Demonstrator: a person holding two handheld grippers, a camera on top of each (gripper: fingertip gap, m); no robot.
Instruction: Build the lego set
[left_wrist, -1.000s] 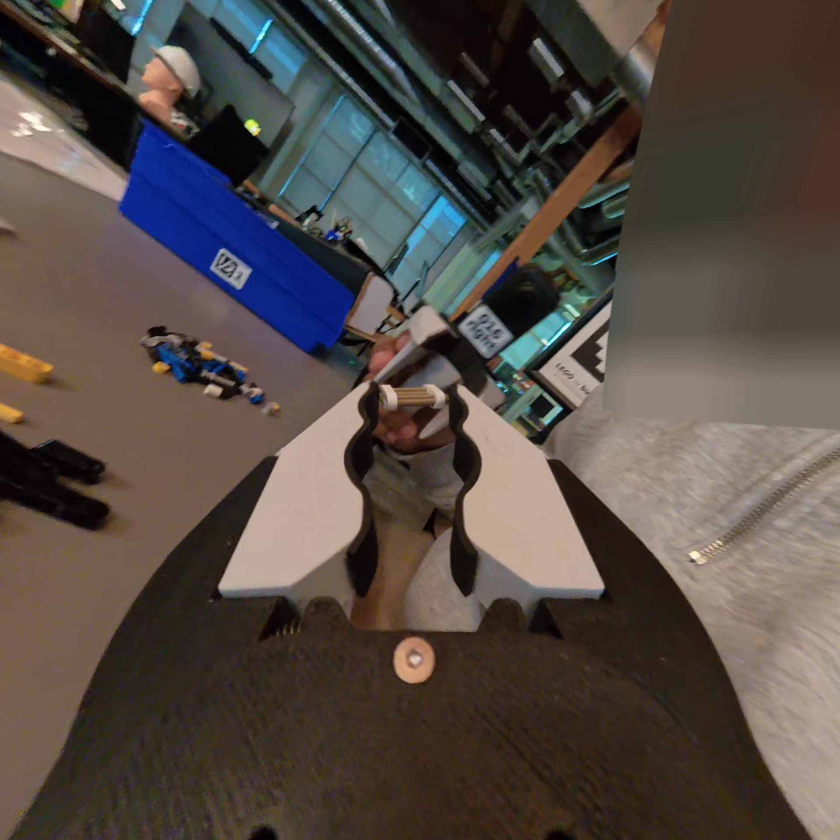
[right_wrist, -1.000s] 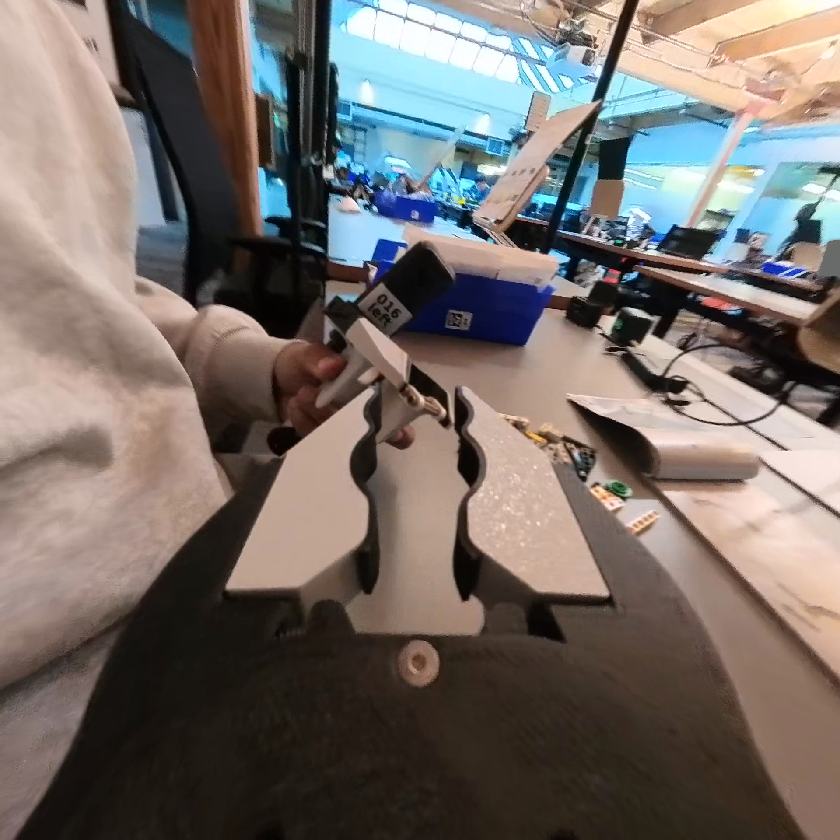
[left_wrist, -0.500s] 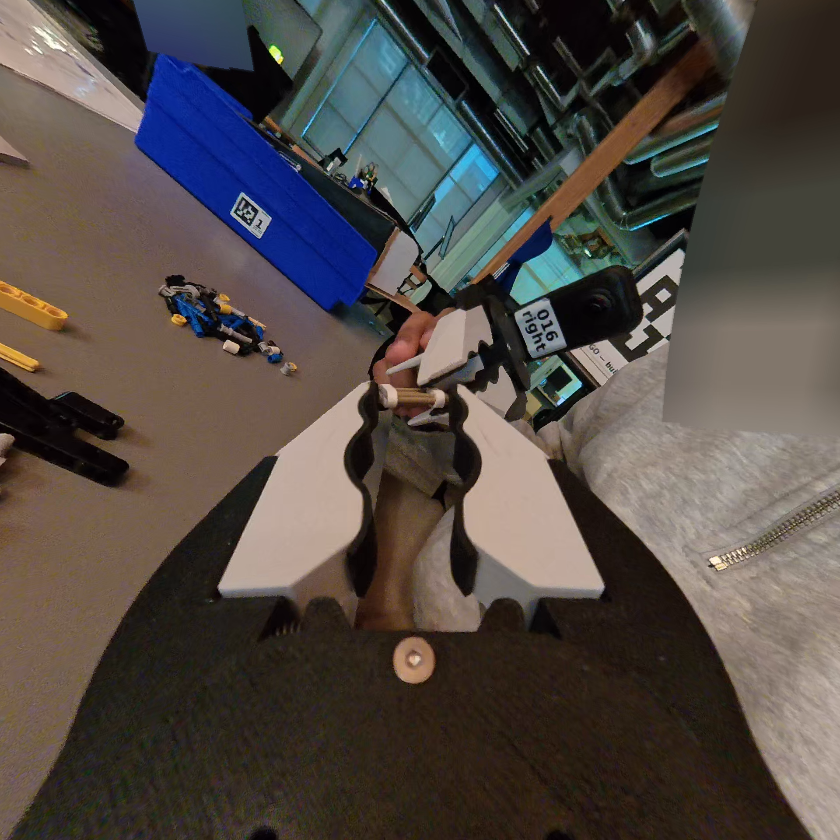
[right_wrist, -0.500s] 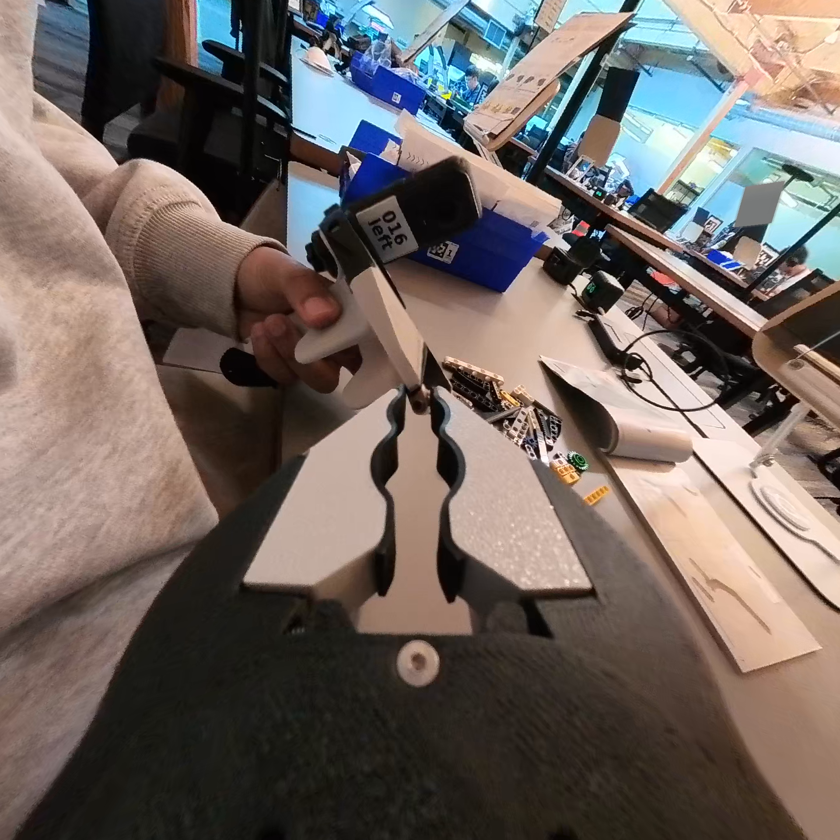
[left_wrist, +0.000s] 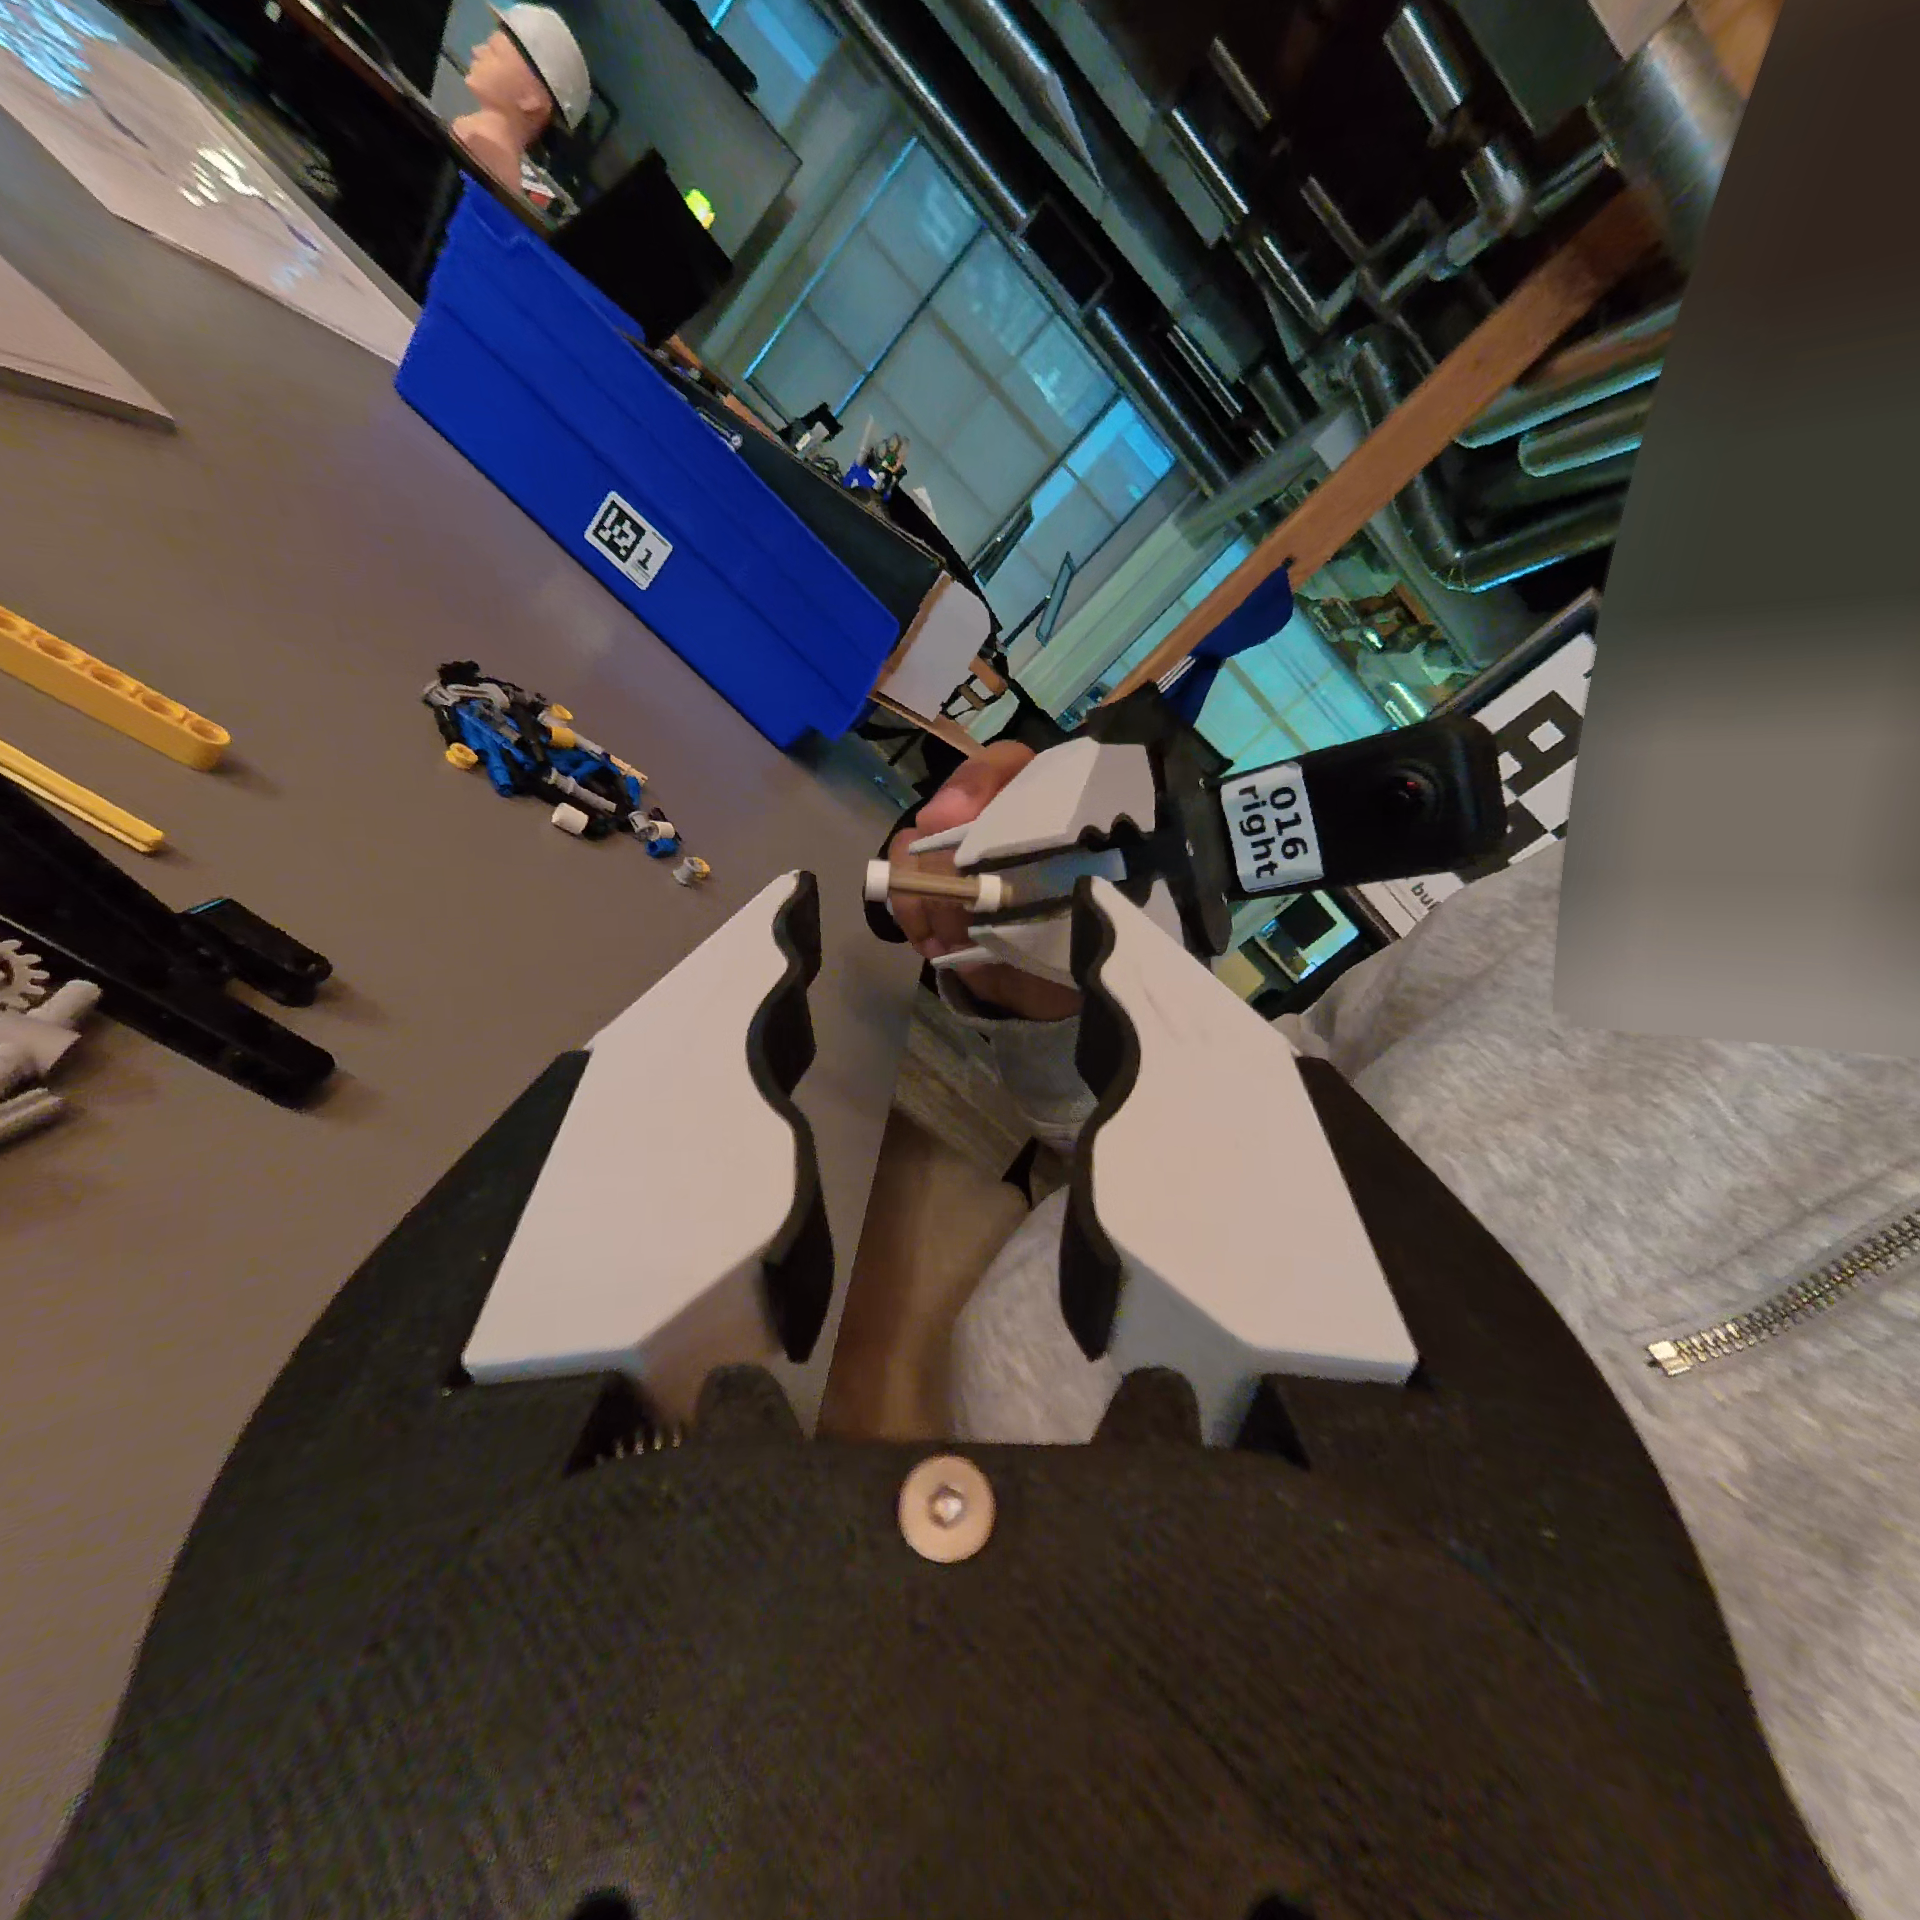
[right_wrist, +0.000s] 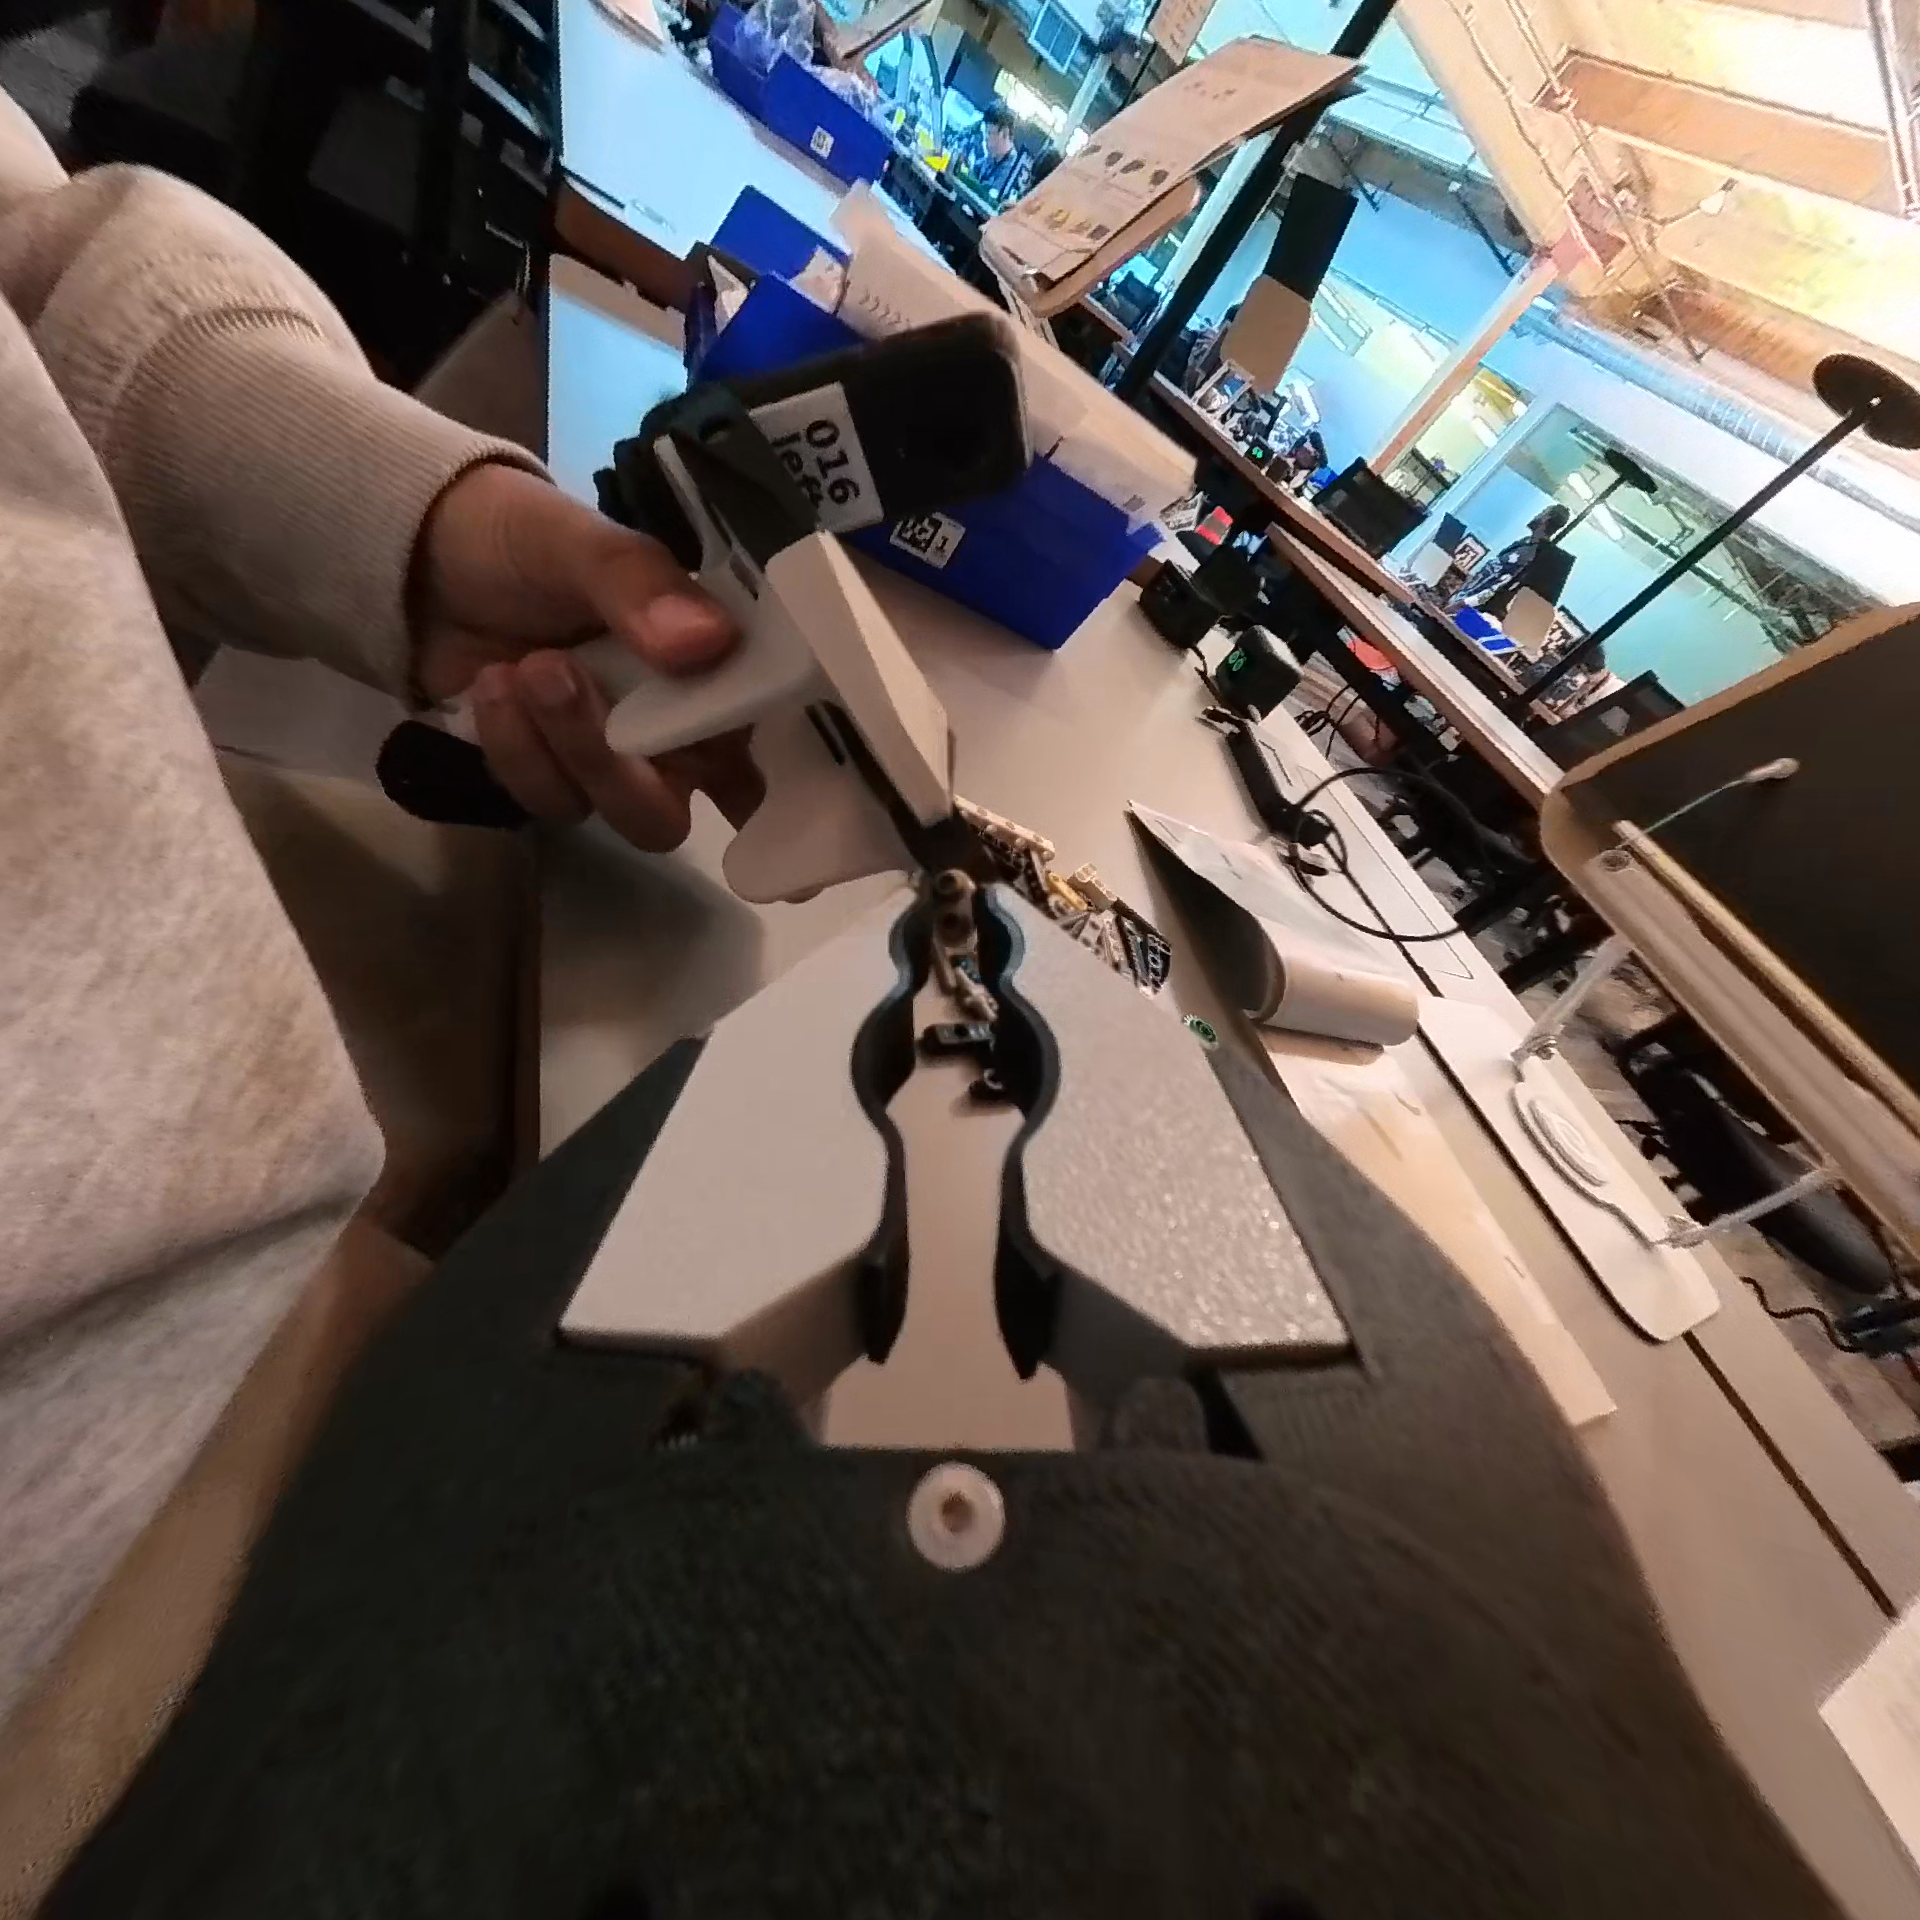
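A tan axle (left_wrist: 935, 886) with a white bush on each end is held in the air above my lap. My right gripper (right_wrist: 951, 906) is shut on it, and the axle shows end-on between its tips (right_wrist: 951, 888). In the left wrist view the right gripper (left_wrist: 992, 888) grips the axle's right end. My left gripper (left_wrist: 940, 899) is open, with its fingers on either side of the axle and not touching it. In the right wrist view the left gripper (right_wrist: 935, 816) points down at my fingertips from above.
On the grey table (left_wrist: 312, 582) lie a small pile of blue and black pieces (left_wrist: 551, 748), a yellow beam (left_wrist: 114, 691), black beams (left_wrist: 177, 997) and a grey gear (left_wrist: 21, 977). A blue bin (left_wrist: 644, 520) stands behind. An open booklet (right_wrist: 1278, 935) and another pile of pieces (right_wrist: 1081, 914) lie on the table.
My right gripper came up to the axle and shut on it. My left gripper then opened and let the axle go.
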